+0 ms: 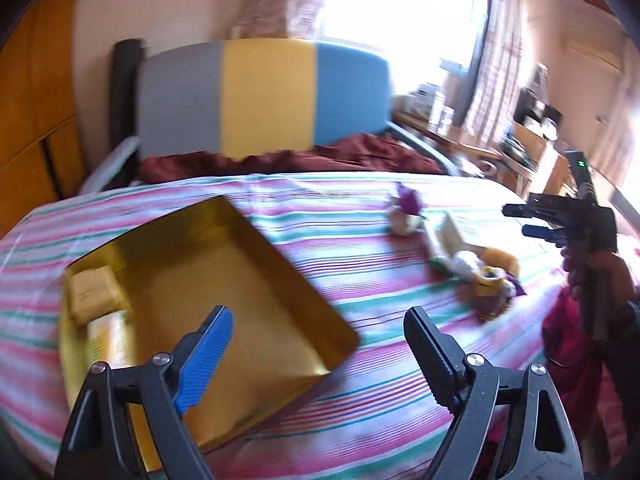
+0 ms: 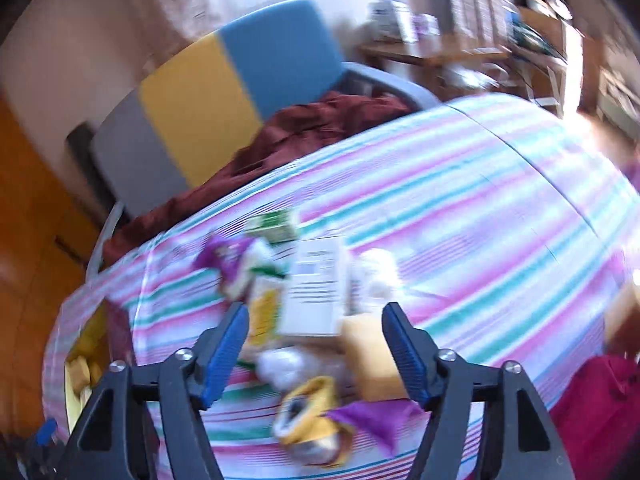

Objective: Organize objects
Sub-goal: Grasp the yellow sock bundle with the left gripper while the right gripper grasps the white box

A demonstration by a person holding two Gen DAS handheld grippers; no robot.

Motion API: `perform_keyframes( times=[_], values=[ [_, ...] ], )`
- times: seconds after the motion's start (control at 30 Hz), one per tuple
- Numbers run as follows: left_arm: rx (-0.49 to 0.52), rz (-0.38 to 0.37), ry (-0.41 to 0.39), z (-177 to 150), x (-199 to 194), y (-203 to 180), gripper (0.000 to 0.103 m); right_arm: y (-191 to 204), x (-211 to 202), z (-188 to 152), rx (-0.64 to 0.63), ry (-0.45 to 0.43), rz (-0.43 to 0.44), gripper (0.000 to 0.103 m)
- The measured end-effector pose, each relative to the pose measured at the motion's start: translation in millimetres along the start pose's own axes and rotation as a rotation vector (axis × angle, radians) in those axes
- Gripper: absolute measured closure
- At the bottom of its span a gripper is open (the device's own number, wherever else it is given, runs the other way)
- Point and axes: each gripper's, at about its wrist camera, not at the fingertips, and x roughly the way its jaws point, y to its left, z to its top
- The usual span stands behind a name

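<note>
Fingers (image 2: 224,356) of the right gripper (image 2: 316,354) spread, empty, above the snack pile (image 2: 304,320) on the striped bed (image 2: 500,216) — settle on one packet, then carry it to the gold tray (image 1: 224,280); left gripper (image 1: 320,356) also agape, empty.

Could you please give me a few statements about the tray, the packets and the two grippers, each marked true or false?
1. The gold tray lies on the striped bedsheet. True.
2. The tray is empty. False: a yellow packet and another pack lie at one end of it.
3. The left gripper is clamped on a packet. False: its jaws stand apart with nothing between them.
4. A pile of snack packets lies on the sheet, outside the tray. True.
5. The right gripper has open jaws above that pile. True.
6. The headboard is plain white. False: it is grey, yellow and blue.
</note>
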Motion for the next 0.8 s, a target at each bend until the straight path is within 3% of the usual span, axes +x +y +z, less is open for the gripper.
perform_keyframes(
  times=[0.1, 0.27, 0.43, 0.57, 0.77, 0.8],
  values=[
    [0.049, -0.091, 0.069, 12, 32, -34, 0.014, -37, 5, -2, 0.156, -0.007, 0.053, 0.030],
    [0.069, -0.271, 0.197, 19, 86, -79, 0.015, -64, 1, -1, 0.312, -0.059, 0.133, 0.027],
    [0.005, -0.457, 0.307, 18, 138, -121, 0.018, -86, 4, -3, 0.433, -0.065, 0.187, 0.027],
    [0.044, -0.516, 0.340, 17, 155, -156, 0.021, -95, 9, -3, 0.481, -0.051, 0.219, 0.026],
    [0.045, -0.520, 0.375, 20, 190, -194, 0.024, -95, 15, -3, 0.480, -0.027, 0.216, 0.026],
    [0.043, -0.513, 0.397, 18, 200, -198, 0.028, -94, 16, -3, 0.479, -0.024, 0.215, 0.026]
  ],
)
